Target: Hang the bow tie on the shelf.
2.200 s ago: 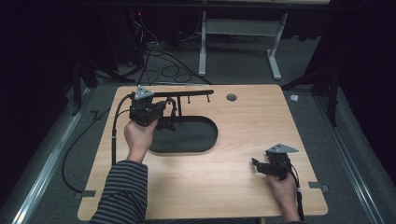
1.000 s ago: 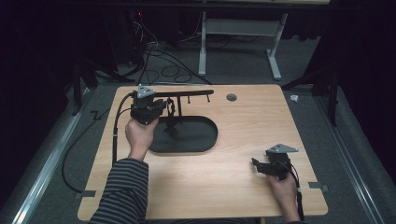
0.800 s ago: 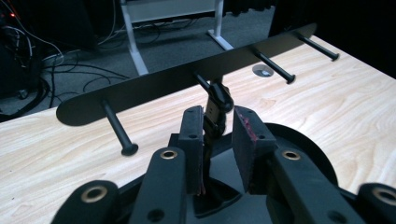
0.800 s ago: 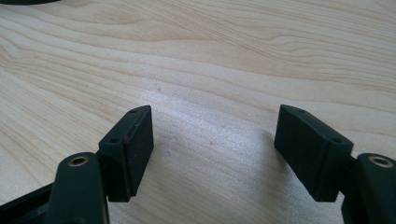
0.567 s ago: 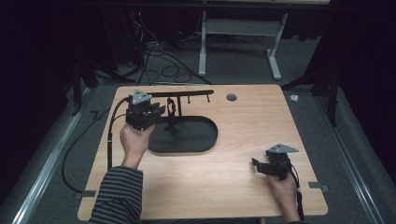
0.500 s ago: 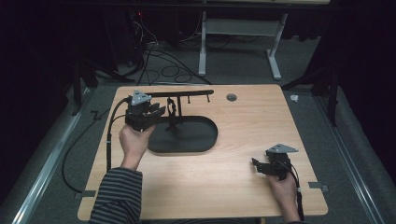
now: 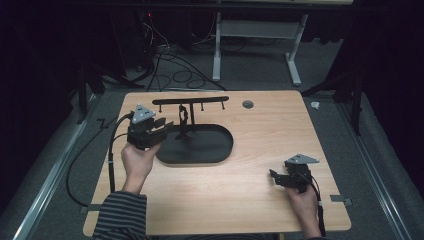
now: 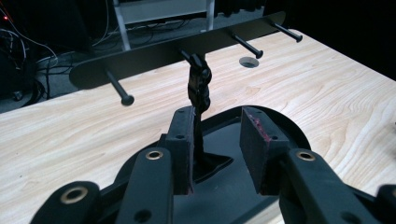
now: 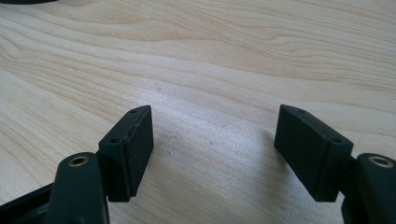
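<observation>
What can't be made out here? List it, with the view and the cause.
- Foot of the stand's post: left gripper view, hidden behind the left claw.
- Hooks on the black bar: high view, too small to tell their shape.
- Black base: right gripper view, cut off by the top edge.
- Right claw: high view, jaws too small to judge.

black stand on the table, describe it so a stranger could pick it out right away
On the wooden table, look left of the middle for the black stand: a flat oval base with a thin upright post. Its top carries a long crossbar with short pegs, unlike the small round hole nearby.
</observation>
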Motion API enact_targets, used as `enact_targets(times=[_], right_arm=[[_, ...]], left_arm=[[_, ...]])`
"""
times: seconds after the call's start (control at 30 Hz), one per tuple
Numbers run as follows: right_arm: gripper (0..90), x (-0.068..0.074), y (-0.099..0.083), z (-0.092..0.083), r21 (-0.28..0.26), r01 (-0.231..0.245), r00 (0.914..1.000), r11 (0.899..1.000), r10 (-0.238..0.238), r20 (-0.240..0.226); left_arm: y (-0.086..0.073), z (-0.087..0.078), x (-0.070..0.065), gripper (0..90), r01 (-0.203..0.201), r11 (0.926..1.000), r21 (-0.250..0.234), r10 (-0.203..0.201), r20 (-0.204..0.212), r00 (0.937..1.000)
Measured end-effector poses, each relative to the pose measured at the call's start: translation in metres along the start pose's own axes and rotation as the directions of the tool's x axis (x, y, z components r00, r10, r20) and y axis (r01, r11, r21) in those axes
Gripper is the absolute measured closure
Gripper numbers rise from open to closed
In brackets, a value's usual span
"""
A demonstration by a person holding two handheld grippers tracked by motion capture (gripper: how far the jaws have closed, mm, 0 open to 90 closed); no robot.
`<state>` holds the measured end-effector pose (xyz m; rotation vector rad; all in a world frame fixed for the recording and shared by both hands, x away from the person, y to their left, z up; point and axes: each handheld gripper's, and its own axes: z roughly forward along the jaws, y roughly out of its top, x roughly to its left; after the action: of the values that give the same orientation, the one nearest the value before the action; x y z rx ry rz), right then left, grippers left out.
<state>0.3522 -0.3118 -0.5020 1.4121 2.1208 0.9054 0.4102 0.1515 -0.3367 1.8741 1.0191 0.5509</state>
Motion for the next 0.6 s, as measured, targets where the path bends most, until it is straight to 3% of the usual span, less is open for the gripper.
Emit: enact_targets(times=[0.07,0.17,0.6], right_arm=[[29.3,0.000,0.000,0.000,0.000,0.000,1.0000,1.000,0.000,0.000],[29.4,0.000,0.000,0.000,0.000,0.002,1.0000,1.000,-0.002,0.000],[29.4,0.000,0.000,0.000,0.000,0.003,1.0000,1.000,-0.003,0.001]], left_arm=[[-0.002,-0.003,0.001,64.7,0.004,1.0000,-0.001,-0.004,0.000,1.0000],[-0.006,-0.005,-0.001,63.8,-0.016,0.9998,0.007,0.017,-0.033,0.9993],[-0.021,-0.016,0.002,62.9,0.011,0.9999,-0.003,-0.011,-0.032,0.9994]])
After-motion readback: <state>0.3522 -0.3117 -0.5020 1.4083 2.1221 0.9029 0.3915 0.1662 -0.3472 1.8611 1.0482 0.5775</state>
